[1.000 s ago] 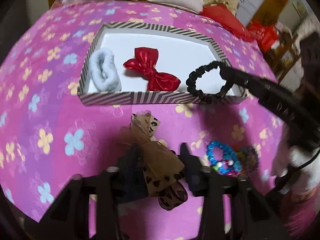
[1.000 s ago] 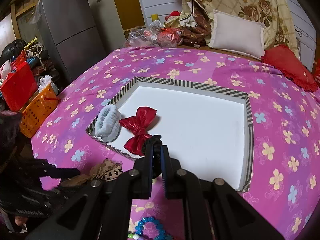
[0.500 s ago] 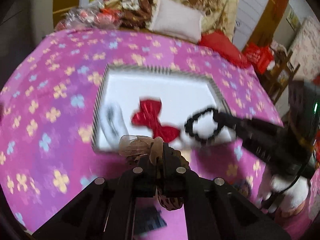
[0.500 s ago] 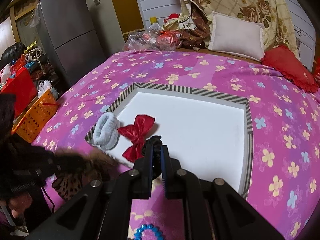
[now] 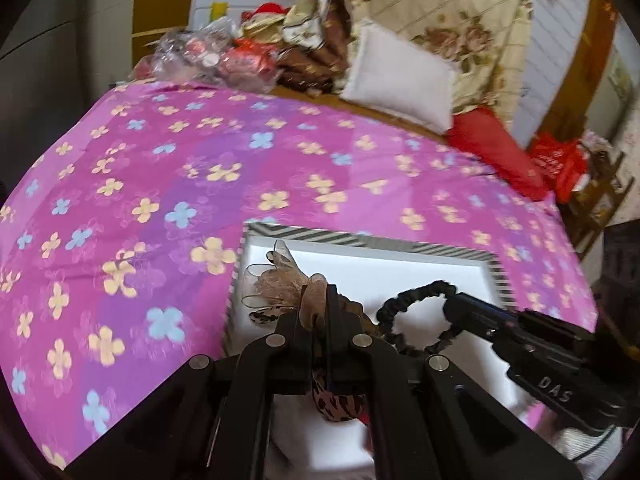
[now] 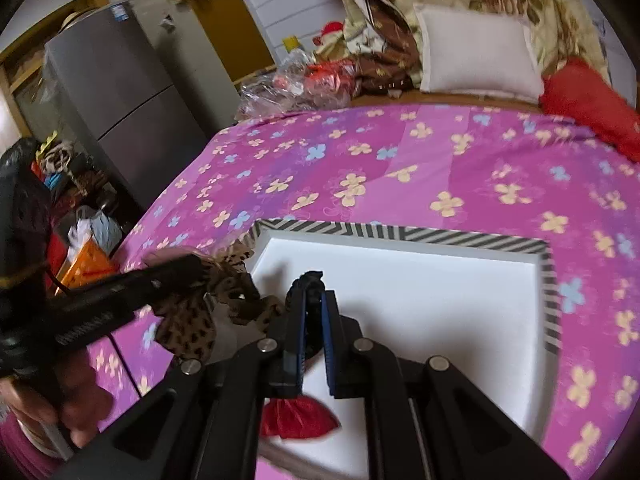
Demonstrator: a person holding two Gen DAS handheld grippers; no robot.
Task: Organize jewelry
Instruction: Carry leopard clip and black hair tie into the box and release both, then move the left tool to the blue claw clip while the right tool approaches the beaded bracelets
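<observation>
Bed with a pink flowery sheet point(image 5: 168, 168) was the workspace, striped-rim tray point(image 5: 360, 238) sitting at 6 o'clock. Left gripper point(image 5: 316, 300) was clamped tight on the leopard-print bow point(image 5: 280, 284), hanging over the tray's left edge. Right gripper point(image 6: 313, 298) was pinched shut on the black scrunchie point(image 5: 416, 320), over the tray's white floor; a red bow point(image 6: 298, 418) lay below it.

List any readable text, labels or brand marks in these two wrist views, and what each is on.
"DAS": white letters on the black body of the right gripper, seen in the left wrist view.
Unreadable: a line of white print along the body of the left gripper in the right wrist view, blurred.
Unreadable: a small blue sticker at the top of the grey fridge, too small.
Unreadable: print on the red bag beyond the bed, blurred.
</observation>
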